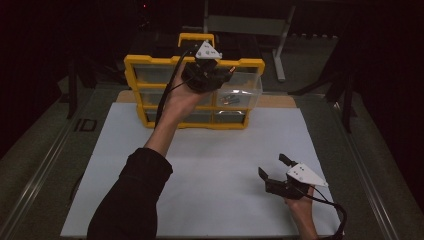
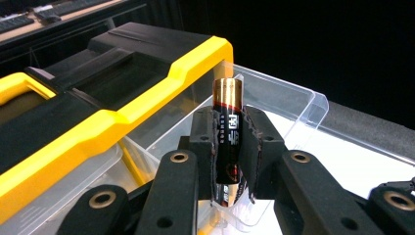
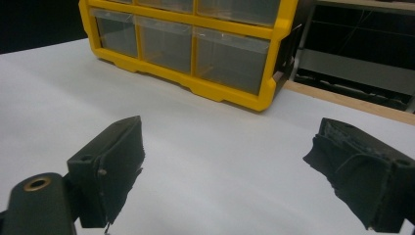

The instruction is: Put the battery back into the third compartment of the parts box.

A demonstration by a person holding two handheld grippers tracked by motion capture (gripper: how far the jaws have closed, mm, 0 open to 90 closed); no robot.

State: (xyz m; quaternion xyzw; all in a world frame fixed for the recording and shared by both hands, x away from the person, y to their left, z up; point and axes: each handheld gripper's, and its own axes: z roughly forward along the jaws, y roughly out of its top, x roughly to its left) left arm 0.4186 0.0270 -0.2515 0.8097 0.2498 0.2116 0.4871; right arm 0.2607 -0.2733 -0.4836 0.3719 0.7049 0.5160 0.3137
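One white table (image 1: 215, 170) under the yellow organizer (image 1: 150, 65), dark room beyond

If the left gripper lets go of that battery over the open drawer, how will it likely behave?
The battery is a smooth, stiff cylinder, so it will probably roll once it lands in the clear drawer. The left gripper clamps it upright at mid-body; its glossy casing may slip if the grip loosens. It looks dense for its size.
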